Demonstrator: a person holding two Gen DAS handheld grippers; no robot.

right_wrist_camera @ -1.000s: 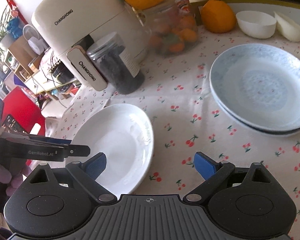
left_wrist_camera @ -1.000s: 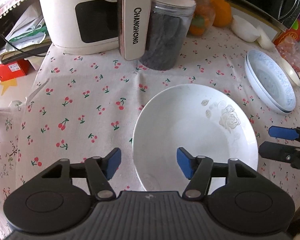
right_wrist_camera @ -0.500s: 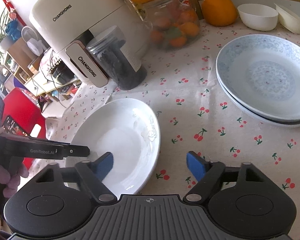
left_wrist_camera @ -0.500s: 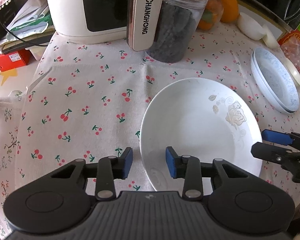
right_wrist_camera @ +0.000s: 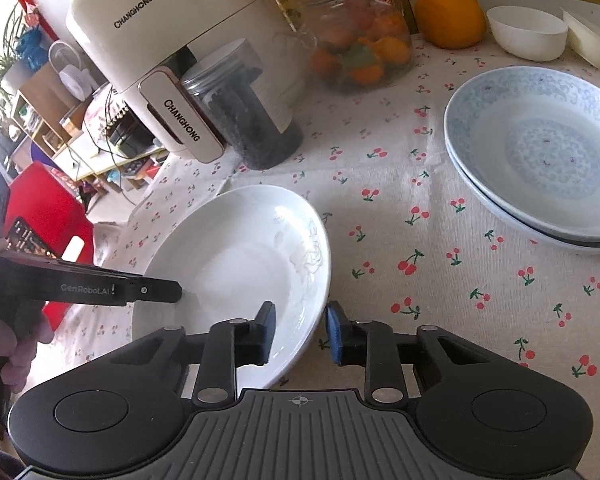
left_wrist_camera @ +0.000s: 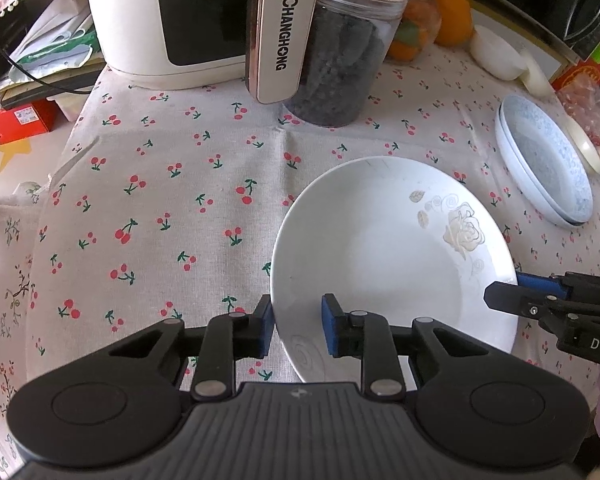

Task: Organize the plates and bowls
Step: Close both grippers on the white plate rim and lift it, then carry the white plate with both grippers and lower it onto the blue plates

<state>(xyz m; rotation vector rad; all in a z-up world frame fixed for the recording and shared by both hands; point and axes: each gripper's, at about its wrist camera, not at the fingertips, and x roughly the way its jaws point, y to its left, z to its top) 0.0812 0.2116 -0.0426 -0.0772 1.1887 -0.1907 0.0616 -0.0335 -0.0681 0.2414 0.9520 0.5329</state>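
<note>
A white plate with a pale rose print [left_wrist_camera: 392, 256] lies on the cherry-print tablecloth [left_wrist_camera: 160, 208]; it also shows in the right wrist view [right_wrist_camera: 236, 264]. My left gripper [left_wrist_camera: 296, 330] straddles its left rim, one pad outside and one inside, jaws narrowed around the rim. My right gripper [right_wrist_camera: 300, 330] straddles the opposite rim the same way, and shows in the left wrist view [left_wrist_camera: 540, 292]. Two stacked blue-patterned plates [right_wrist_camera: 540, 152] sit at the right, also in the left wrist view [left_wrist_camera: 544, 160].
A white Changhong appliance [left_wrist_camera: 180, 16] and a jar of dark contents [left_wrist_camera: 340, 60] stand behind the plate. A jar of fruit [right_wrist_camera: 360, 48], an orange [right_wrist_camera: 448, 16] and small white bowls [right_wrist_camera: 528, 32] line the back edge. The table's left edge drops off.
Both grippers have closed in from wide open and moved onto opposite rims of the white plate. The plate has not visibly moved.
</note>
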